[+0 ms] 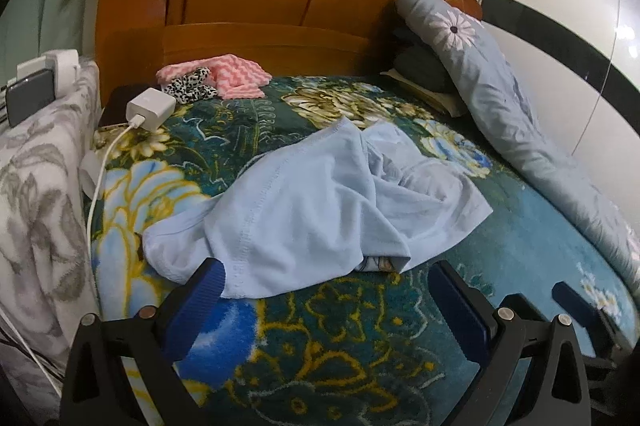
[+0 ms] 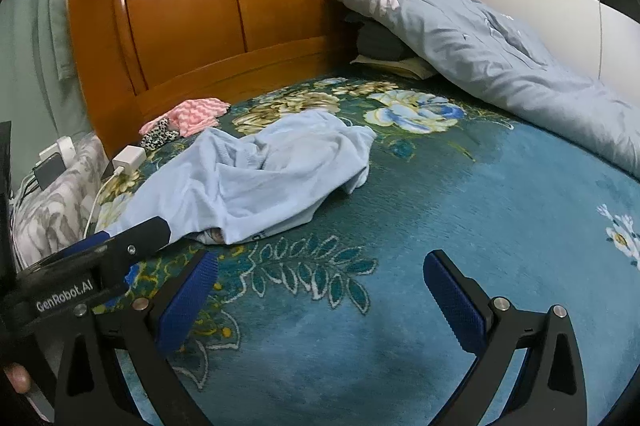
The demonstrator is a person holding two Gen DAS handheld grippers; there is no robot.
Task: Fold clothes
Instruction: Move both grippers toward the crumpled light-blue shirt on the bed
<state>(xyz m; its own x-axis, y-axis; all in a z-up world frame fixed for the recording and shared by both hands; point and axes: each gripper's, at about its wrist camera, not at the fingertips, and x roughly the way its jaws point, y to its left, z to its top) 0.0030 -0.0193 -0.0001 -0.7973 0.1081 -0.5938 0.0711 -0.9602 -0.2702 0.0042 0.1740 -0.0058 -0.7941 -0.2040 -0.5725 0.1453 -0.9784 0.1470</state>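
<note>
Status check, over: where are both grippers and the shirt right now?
Left gripper open, at the crumpled light blue cotton shirt hem. Right gripper open, short of it. White plastic charger block and cable near shirt's left edge.

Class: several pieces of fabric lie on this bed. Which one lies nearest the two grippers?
The crumpled light blue garment, mid-bed, just ahead of the open left gripper. The pink zigzag cloth and spotted cloth lie by the headboard.

A soft matt cloth garment lies on a plush blanket before a glossy wooden headboard.
</note>
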